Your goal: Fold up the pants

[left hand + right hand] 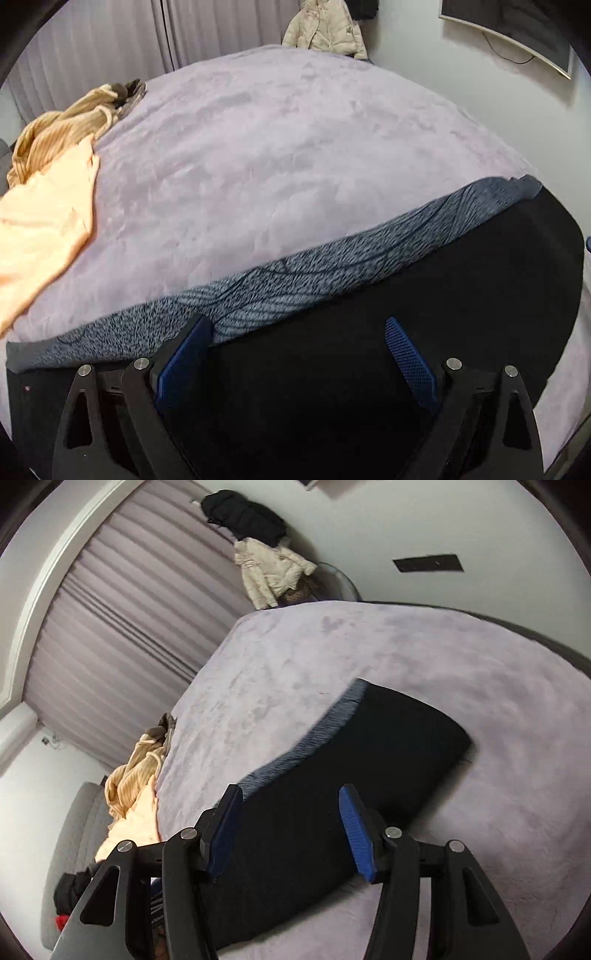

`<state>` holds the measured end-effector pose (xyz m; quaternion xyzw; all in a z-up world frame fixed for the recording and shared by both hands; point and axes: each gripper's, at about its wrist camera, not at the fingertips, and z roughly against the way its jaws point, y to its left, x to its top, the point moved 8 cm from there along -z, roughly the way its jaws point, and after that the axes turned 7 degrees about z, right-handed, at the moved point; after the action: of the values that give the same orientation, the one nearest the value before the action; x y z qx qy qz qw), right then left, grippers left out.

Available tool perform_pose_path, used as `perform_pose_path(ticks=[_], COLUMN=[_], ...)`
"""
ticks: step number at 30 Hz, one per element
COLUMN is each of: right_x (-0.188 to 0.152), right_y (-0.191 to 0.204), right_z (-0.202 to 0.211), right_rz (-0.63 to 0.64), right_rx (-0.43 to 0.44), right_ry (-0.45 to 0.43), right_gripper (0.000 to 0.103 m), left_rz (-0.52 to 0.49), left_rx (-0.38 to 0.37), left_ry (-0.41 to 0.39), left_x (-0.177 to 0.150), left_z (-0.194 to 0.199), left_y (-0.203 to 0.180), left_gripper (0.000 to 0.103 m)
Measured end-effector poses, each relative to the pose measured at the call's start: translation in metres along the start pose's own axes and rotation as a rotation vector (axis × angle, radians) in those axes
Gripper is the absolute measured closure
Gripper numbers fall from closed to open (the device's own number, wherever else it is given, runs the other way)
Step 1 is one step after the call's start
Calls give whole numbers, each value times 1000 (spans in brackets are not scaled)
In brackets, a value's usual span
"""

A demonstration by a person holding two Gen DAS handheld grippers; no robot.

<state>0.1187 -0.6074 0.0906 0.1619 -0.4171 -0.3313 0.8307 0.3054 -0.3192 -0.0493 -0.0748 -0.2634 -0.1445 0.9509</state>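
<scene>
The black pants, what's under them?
The pants lie on the purple blanket, which shows all around them. A grey patterned layer peeks out along one edge. Anything else beneath is covered.

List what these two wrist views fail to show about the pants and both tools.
- Pants, left wrist view: near part hidden behind the left tool; fold count unreadable in the plain black cloth.
- Pants, right wrist view: near end covered by the right tool.
- Clothes pile, left wrist view: cut off by the left edge.
- Each tool is out of the other's view.
</scene>
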Motion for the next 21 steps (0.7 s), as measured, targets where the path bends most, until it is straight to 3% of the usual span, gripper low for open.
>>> perform_pose_path(ticks=[4, 9, 10, 11, 12, 15, 18, 19, 21], right_x=[-12, -12, -8, -7, -6, 11, 27, 29, 19], right_y=[-59, -66, -64, -61, -58, -34, 4, 1, -25], right_z=[6, -30, -37, -42, -47, -26, 16, 17, -3], right_rz=[-162, -229, -239, -241, -242, -169, 42, 72, 70], right_rx=[35, 158, 192, 208, 196, 205, 150, 86, -49], right_ry=[42, 68, 64, 68, 80, 25, -65, -57, 56], right_gripper=[43, 43, 48, 72, 89, 91, 92, 92, 85], left_rz=[26, 22, 27, 31, 34, 33, 29, 29, 18], left_rx=[-13, -30, -37, -39, -36, -15, -14, -10, 11], left_ry=[-45, -102, -109, -110, -106, -92, -99, -100, -96], left_x=[-4, -6, -7, -6, -5, -5, -6, -6, -6], left_z=[0, 0, -1, -1, 0, 4, 2, 1, -1], left_y=[1, 2, 3, 3, 4, 5, 5, 4, 3], left_gripper=[1, 1, 1, 1, 1, 1, 1, 1, 1])
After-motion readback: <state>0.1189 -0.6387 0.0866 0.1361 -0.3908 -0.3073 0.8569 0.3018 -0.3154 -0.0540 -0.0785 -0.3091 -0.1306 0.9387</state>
